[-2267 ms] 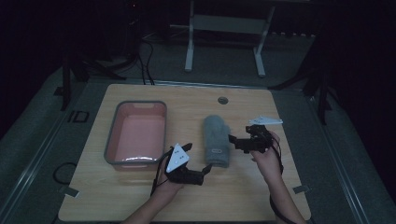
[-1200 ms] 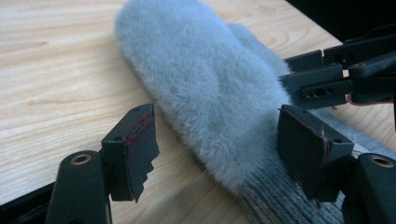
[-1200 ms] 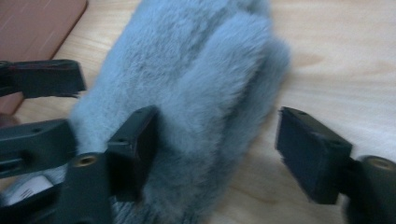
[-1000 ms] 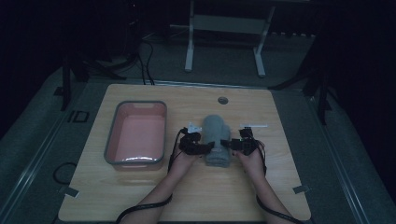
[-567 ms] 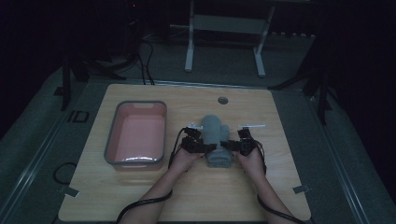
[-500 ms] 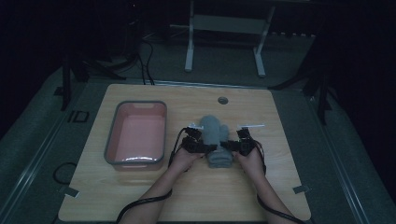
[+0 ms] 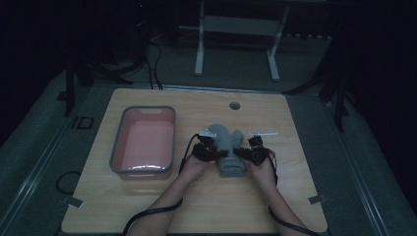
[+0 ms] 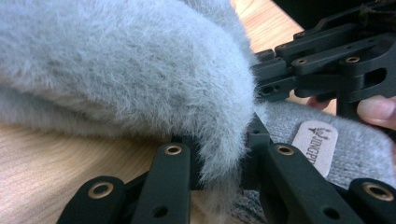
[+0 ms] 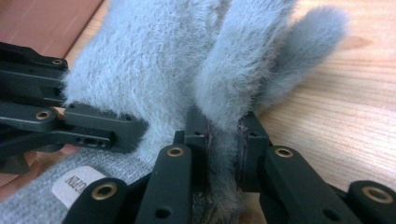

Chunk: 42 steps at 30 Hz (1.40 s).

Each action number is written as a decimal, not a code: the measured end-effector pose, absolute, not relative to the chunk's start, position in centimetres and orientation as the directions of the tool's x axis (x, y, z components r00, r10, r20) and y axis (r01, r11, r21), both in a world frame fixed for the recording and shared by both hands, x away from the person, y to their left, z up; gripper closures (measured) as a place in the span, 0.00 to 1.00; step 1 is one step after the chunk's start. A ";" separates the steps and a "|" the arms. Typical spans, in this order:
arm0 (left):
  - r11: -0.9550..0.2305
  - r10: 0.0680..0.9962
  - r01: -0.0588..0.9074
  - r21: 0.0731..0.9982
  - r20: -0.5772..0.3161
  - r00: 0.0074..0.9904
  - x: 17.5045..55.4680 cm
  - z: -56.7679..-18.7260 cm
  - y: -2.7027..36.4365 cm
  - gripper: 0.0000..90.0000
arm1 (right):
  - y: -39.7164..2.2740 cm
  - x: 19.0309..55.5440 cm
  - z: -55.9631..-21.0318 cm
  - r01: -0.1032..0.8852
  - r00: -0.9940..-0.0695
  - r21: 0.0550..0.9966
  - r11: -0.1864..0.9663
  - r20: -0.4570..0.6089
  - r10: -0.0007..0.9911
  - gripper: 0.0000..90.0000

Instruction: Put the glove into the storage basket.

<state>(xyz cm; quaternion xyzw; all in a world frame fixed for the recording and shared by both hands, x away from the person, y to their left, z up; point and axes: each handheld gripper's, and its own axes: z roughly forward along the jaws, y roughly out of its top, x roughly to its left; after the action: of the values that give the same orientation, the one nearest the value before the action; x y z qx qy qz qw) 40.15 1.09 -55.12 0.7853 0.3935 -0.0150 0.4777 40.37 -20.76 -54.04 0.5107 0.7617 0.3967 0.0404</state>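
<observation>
A grey fluffy mitten with a knit cuff and a pale label lies mid-table. My left gripper comes at it from its left side and my right gripper from its right. In the left gripper view the left gripper is pinching a fold of the fluffy fabric, with the right gripper just beyond. In the right gripper view the right gripper clamps another fold of the mitten, with the left gripper opposite. Both pairs of jaws have just been closing onto the fabric.
A grey tub with a pink inside stands at the left of the wooden table. A round cable hole sits near the far edge. A white desk frame stands on the floor beyond.
Both hands came in from the mitten's sides and now hold still against it. The jaws have closed on the fabric, and the mitten looks more bunched up.
</observation>
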 end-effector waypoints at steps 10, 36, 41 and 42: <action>-0.233 0.601 0.593 0.771 -0.365 0.711 39.4 -52.5 1.9 0.87 | -20.5 39.6 -51.8 0.716 -0.496 0.683 0.145 0.351 0.794 0.89; -0.314 0.586 0.507 0.803 -0.257 0.769 38.0 -44.1 9.0 0.87 | -14.6 38.4 -44.5 0.639 -0.604 0.750 0.171 0.352 0.715 0.89; -0.310 0.591 0.504 0.806 -0.252 0.766 37.7 -43.3 11.3 0.87 | -12.5 38.5 -43.7 0.633 -0.624 0.753 0.182 0.357 0.695 0.89; -0.307 0.594 0.506 0.806 -0.253 0.764 37.7 -43.3 11.7 0.87 | -12.1 38.6 -43.6 0.634 -0.626 0.752 0.182 0.360 0.691 0.89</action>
<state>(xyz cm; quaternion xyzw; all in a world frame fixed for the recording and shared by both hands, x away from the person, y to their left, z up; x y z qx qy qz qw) 37.70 11.72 -43.27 0.8072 0.3406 0.0457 0.4800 38.60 -12.12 -43.64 0.4312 0.7683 0.4721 0.0306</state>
